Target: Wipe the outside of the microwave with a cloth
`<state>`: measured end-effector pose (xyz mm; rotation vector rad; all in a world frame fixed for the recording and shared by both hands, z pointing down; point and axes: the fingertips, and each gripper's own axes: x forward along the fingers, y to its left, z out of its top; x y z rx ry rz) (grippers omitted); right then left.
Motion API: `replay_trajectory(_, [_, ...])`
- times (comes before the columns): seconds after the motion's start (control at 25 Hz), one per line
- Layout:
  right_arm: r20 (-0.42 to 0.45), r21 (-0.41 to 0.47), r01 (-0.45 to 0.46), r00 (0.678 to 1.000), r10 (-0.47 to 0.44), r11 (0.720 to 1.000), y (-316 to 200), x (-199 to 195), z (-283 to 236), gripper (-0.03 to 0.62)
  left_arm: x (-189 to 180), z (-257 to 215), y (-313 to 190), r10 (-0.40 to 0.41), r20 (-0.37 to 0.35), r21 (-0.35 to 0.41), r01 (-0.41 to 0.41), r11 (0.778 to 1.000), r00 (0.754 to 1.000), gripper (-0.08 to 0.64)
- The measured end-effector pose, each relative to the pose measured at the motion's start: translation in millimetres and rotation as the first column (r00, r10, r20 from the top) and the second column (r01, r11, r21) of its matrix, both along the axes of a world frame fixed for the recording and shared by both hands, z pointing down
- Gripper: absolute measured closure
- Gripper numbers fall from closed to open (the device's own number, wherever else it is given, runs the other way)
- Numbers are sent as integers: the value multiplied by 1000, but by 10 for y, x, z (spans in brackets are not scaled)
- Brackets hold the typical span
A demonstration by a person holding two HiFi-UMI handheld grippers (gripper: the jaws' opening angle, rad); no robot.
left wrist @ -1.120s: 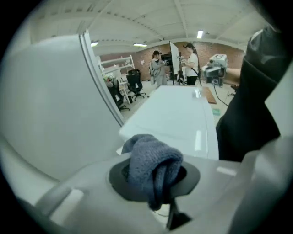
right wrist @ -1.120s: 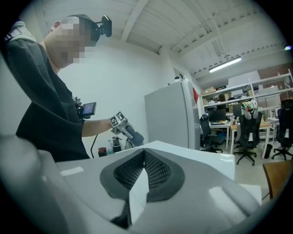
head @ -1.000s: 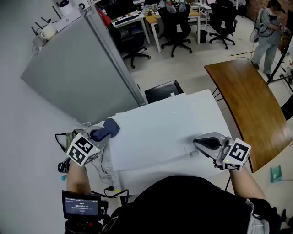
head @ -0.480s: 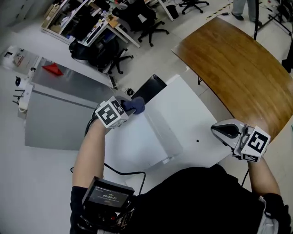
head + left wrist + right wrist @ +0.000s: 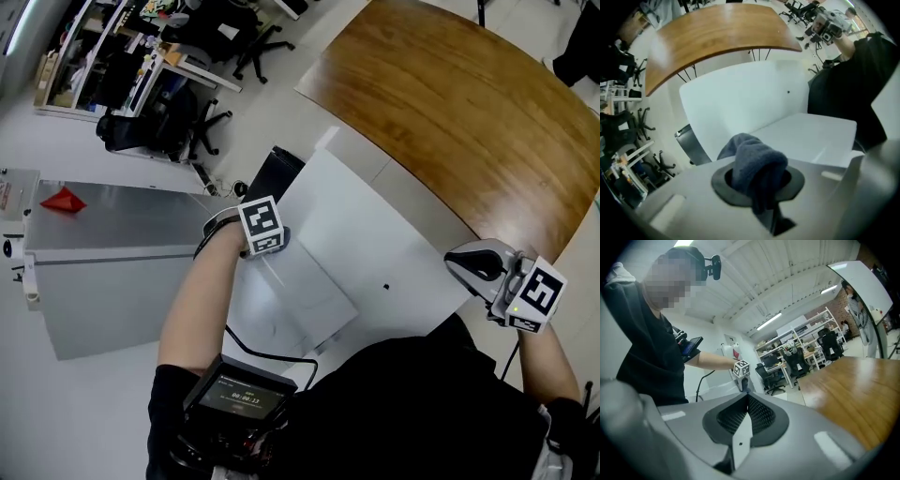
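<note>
The white microwave [image 5: 295, 300] stands on a white table [image 5: 375, 216]; I see its flat top from above. My left gripper [image 5: 268, 242] is at the microwave's far corner, its marker cube hiding the jaws in the head view. In the left gripper view the left gripper [image 5: 758, 183] is shut on a blue-grey cloth [image 5: 754, 161] that bulges out over the jaws, with the microwave's top [image 5: 811, 136] just beyond. My right gripper [image 5: 472, 263] hovers off the table's right edge, apart from the microwave. The right gripper [image 5: 745, 401] is shut with nothing in it.
A curved wooden table [image 5: 450, 103] lies beyond the white one. A grey metal cabinet [image 5: 112, 253] stands at the left, office chairs [image 5: 178, 122] and a black case [image 5: 272, 173] on the floor behind. A black cable [image 5: 267, 352] runs by the microwave's near side.
My left gripper carried the cloth from the microwave's near-left side across to its far corner. The head view swung round. The right gripper stayed by the table's right edge.
</note>
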<state>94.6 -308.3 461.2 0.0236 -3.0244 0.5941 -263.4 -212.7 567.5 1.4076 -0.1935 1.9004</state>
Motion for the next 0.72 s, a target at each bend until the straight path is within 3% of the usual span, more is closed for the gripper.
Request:
replay_trajectory(0.16, [-44, -7, -37, 998, 37, 999, -64, 141, 151, 586, -74, 521, 61, 38, 33, -136, -33, 990, 999, 505])
replay_trajectory(0.32, [-95, -42, -102, 991, 98, 994, -126, 366, 310, 586, -60, 943, 97, 94, 52, -265, -77, 961, 994, 505])
replay_trajectory(0.48, [-119, -62, -118, 987, 110, 991, -45, 440, 372, 586, -27, 1173, 221, 126, 62, -327, -99, 940, 990, 505])
replay_trajectory(0.56, [-103, -60, -117, 989, 110, 991, -28, 435, 305, 586, 93, 1048, 161, 144, 25, -293, -131, 947, 989, 505])
replay_trajectory(0.72, [-57, -37, -71, 996, 68, 997, -22, 242, 114, 586, 461, 124, -159, 172, -58, -90, -177, 980, 983, 505])
